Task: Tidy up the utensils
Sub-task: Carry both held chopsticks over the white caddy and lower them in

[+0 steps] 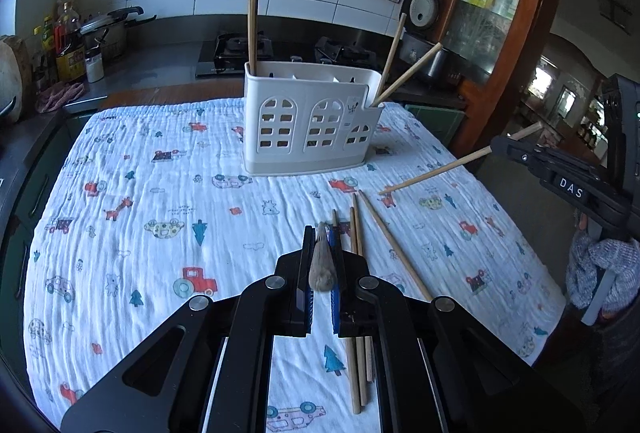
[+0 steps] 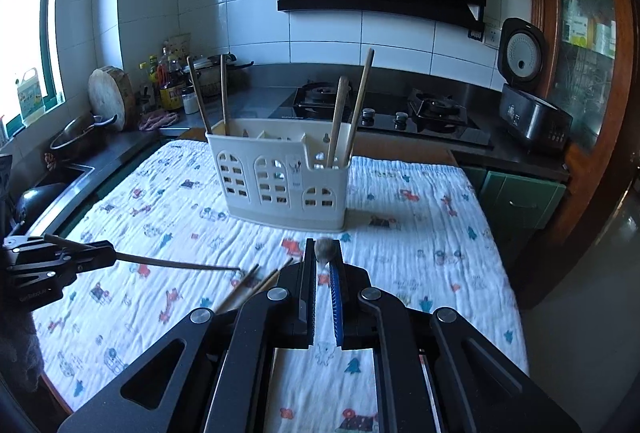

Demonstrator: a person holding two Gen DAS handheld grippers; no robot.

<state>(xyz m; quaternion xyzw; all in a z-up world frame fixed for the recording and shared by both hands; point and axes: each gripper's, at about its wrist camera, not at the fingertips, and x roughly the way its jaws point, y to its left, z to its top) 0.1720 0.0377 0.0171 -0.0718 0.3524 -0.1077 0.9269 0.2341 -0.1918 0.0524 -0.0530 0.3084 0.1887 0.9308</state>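
Gripping one thin, stiff, light wooden chopstick [image 1: 436, 169] apiece near its thick end, both tongs [image 1: 323, 233] [image 2: 323, 247] shut; more lying before the cream plastic holder [image 1: 312, 121].

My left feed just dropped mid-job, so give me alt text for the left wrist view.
The left gripper is shut on a chopstick seen end-on, above a printed cloth. To the right, the right gripper holds another chopstick. Loose chopsticks lie ahead, before a white holder with four chopsticks in it.
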